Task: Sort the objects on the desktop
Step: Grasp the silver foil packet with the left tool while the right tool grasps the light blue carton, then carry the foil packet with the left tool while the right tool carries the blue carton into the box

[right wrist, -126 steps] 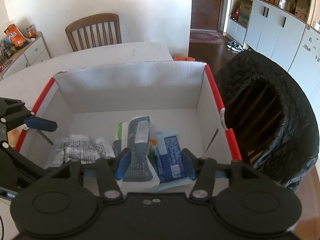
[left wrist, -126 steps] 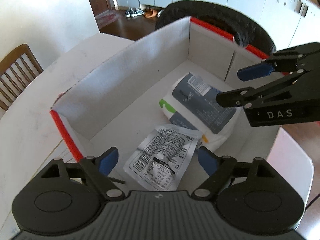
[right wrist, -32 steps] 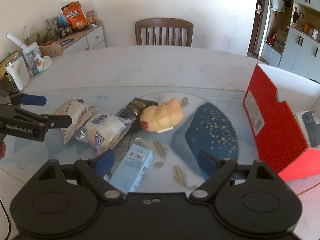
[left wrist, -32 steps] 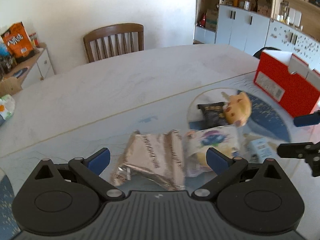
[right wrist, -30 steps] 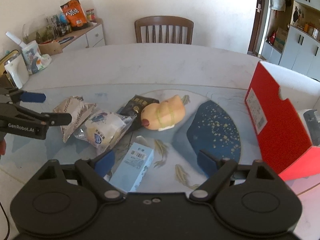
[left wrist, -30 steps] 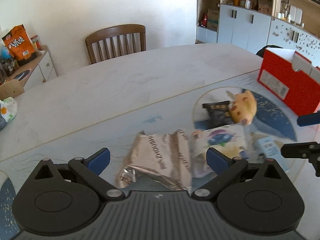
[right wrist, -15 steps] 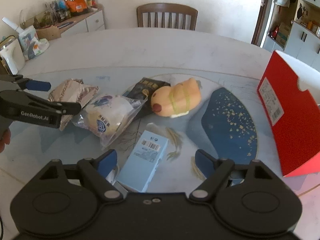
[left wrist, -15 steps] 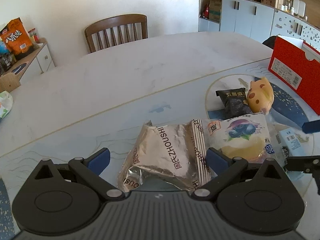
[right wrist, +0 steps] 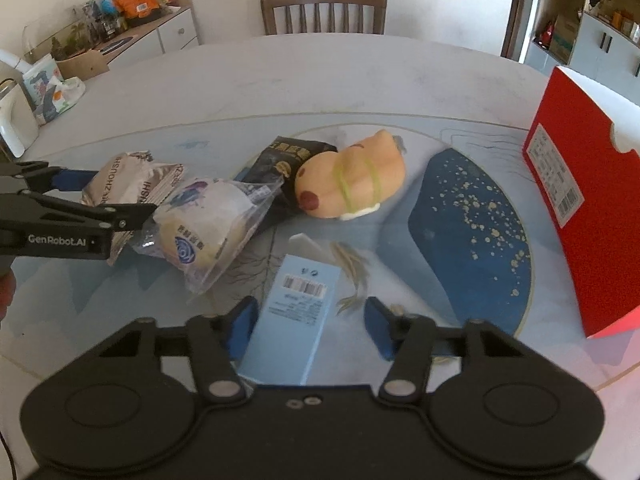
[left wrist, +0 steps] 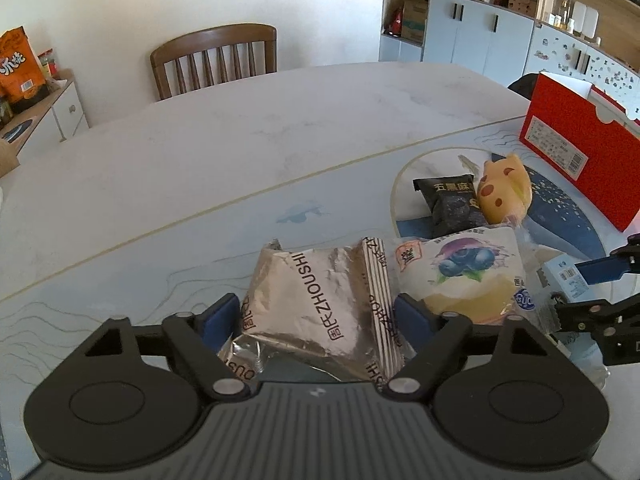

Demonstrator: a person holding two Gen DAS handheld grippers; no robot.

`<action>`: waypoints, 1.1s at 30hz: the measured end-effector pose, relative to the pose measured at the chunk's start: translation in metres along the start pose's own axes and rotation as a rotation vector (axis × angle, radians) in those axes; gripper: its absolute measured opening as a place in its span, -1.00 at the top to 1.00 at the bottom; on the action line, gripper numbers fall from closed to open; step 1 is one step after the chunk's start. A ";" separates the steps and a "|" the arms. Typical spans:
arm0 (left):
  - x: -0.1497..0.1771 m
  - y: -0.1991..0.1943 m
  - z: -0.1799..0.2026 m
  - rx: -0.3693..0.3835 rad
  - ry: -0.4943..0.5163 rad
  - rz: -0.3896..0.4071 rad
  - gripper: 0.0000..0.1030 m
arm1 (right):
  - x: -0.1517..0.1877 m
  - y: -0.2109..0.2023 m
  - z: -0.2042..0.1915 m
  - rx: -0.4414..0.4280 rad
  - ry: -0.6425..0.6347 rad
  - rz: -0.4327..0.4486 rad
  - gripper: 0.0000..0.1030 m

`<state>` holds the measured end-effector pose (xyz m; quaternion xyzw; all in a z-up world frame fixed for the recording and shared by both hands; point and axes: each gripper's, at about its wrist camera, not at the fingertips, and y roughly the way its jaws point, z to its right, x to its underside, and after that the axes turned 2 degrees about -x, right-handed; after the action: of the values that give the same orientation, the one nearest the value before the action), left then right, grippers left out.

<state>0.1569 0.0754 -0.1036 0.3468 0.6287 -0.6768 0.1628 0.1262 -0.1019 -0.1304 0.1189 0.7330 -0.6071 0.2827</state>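
Note:
A silver foil snack packet point(left wrist: 320, 304) lies on the table between the open fingers of my left gripper point(left wrist: 318, 322); it also shows in the right wrist view point(right wrist: 128, 184). A light blue box point(right wrist: 294, 312) lies between the open fingers of my right gripper point(right wrist: 310, 322), nearer the left finger. A clear bag with blueberry bread point(left wrist: 464, 280) lies beside the foil packet. A black snack packet point(left wrist: 450, 202) and a yellow plush toy point(left wrist: 506, 194) lie further back. The red box point(right wrist: 584, 216) stands at the right.
A wooden chair point(left wrist: 214, 60) stands behind the table. A sideboard point(right wrist: 132, 36) with an orange bag and jars is at the far left. A white appliance and a tissue pack point(right wrist: 52, 92) sit at the table's left edge. White cabinets point(left wrist: 480, 36) stand at the right.
Both grippers left the red box and moved down to the table. The left gripper now straddles the foil packet. The right gripper now straddles the blue box.

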 end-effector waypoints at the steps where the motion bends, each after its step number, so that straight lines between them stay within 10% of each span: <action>1: 0.000 0.000 0.000 0.000 -0.002 -0.001 -0.60 | 0.000 0.000 0.000 -0.001 0.000 0.000 -0.05; 12: 0.001 -0.008 0.000 0.019 -0.056 -0.008 -0.17 | -0.001 -0.004 0.003 -0.028 -0.002 -0.007 0.41; 33: -0.003 -0.070 0.017 -0.041 -0.108 0.034 -0.13 | 0.000 -0.048 0.023 -0.039 0.036 0.060 0.43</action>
<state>0.1085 0.0695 -0.0499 0.3169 0.6269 -0.6785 0.2151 0.1075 -0.1347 -0.0938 0.1462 0.7458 -0.5818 0.2896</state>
